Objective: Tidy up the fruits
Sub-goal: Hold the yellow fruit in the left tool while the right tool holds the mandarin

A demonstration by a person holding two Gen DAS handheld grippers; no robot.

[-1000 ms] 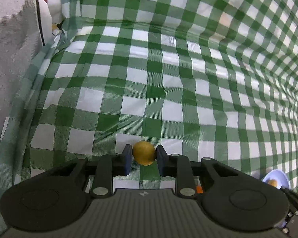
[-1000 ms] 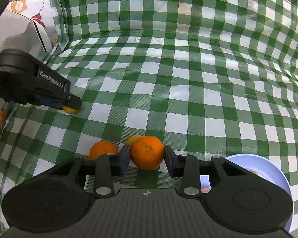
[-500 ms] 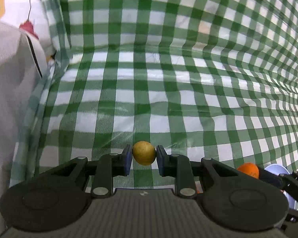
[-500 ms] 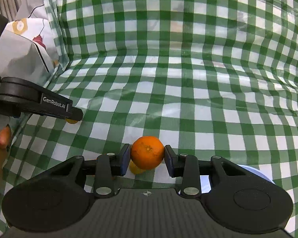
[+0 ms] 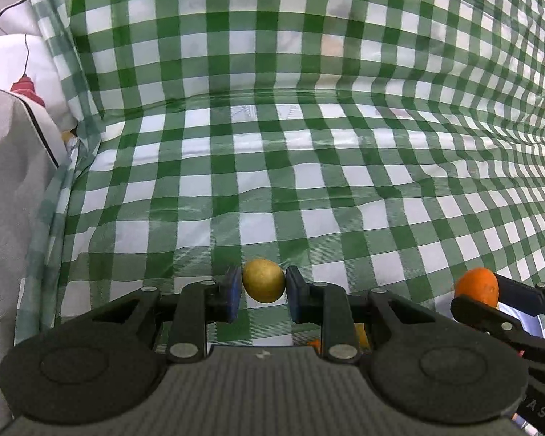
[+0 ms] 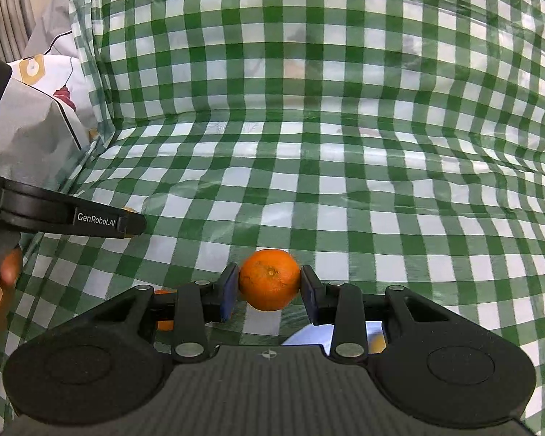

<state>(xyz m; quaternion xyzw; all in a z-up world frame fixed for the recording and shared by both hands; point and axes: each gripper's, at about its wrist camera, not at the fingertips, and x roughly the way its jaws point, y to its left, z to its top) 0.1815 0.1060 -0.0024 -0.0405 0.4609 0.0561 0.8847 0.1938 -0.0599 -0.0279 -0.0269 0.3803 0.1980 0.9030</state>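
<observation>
My left gripper (image 5: 263,287) is shut on a small yellow fruit (image 5: 263,280) and holds it above the green checked cloth. My right gripper (image 6: 269,283) is shut on an orange (image 6: 269,279), also lifted off the cloth. The orange shows in the left wrist view (image 5: 476,287) at the right, held by the right gripper. The left gripper shows in the right wrist view (image 6: 127,223) at the left. A pale blue plate (image 6: 305,338) lies below the right gripper, mostly hidden. Another orange (image 6: 163,323) lies on the cloth behind the right gripper's left finger.
The green checked cloth (image 5: 309,181) covers the table and rises up the back wall. Grey and white fabric (image 5: 14,167) lies along the left edge. A bit of yellow fruit (image 6: 376,343) shows on the plate.
Both grippers have lifted their fruits off the cloth and tilted up. The fruits on the cloth have dropped below the right gripper's view.
</observation>
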